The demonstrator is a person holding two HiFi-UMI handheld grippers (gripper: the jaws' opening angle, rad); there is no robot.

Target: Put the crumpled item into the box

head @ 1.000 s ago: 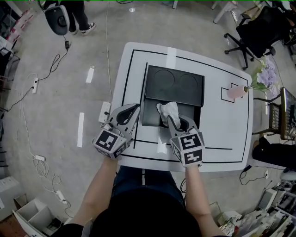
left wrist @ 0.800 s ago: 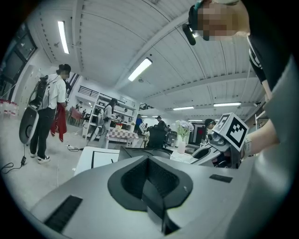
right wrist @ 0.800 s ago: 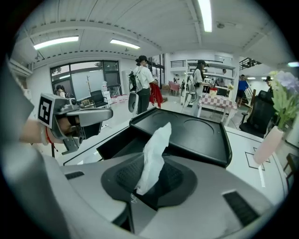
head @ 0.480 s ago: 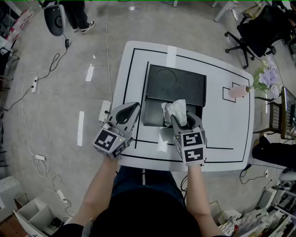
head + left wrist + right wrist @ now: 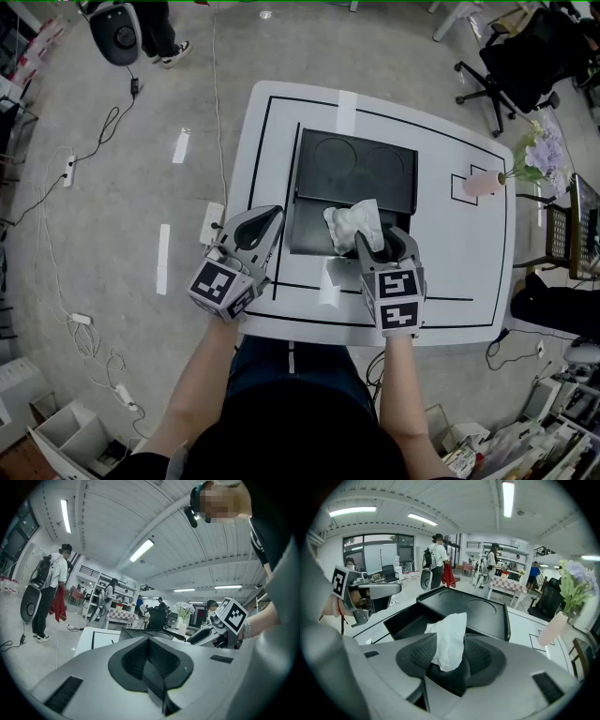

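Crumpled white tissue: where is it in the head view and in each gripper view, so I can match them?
Head view: the crumpled white tissue is at centre, over the open black box, between the right gripper's opening fingers.
Left gripper view: not in it.
Right gripper view: centre, standing between the fingers.
Shared landmark: the pink vase of lilac flowers, seen in all three views.

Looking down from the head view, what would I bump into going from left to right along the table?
First the left gripper, then the black box, then the pink vase, then the purple flowers.
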